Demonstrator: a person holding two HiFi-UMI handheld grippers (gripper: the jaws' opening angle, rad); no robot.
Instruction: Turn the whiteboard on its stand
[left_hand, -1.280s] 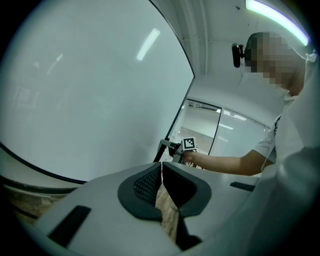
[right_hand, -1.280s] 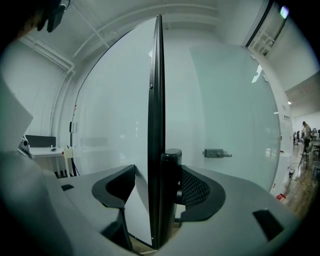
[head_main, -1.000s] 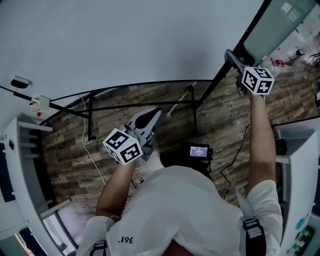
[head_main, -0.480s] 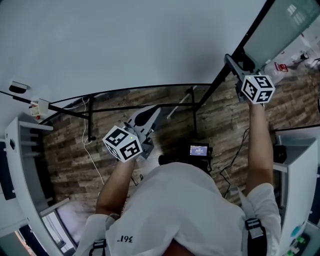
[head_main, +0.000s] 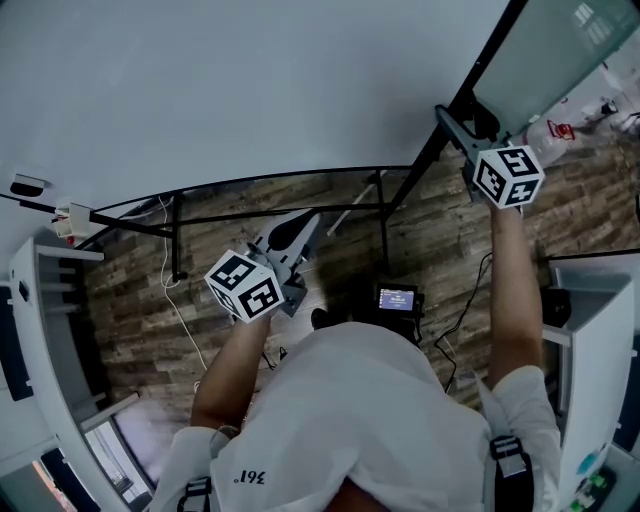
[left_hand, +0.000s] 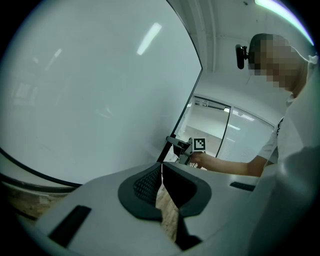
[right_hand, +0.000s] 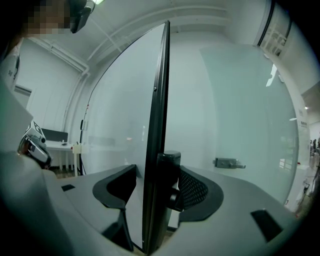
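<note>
The whiteboard (head_main: 250, 90) fills the top of the head view; its black right edge (head_main: 470, 95) slants down to the stand's bars (head_main: 280, 212). My right gripper (head_main: 452, 122) straddles that edge. In the right gripper view the edge (right_hand: 157, 125) and a black clamp block (right_hand: 167, 172) stand between the jaws of my right gripper (right_hand: 157, 187). The right pad is close against the block and a narrow gap shows on the left side. My left gripper (head_main: 305, 225) hangs below the board's lower edge, shut and empty. In the left gripper view its pads (left_hand: 161, 172) meet, the board's face (left_hand: 90, 90) beside them.
A cable (head_main: 185, 310) trails over the wooden floor under the stand. White shelving (head_main: 40, 300) stands at the left and a white cabinet (head_main: 600, 300) at the right. A glass wall (head_main: 560, 50) with a door handle (right_hand: 227, 162) lies behind the board. A small screen (head_main: 397, 300) glows near the person's chest.
In the head view my right gripper and the board's right edge have shifted a little to the left. My left gripper has barely changed place and stays shut.
</note>
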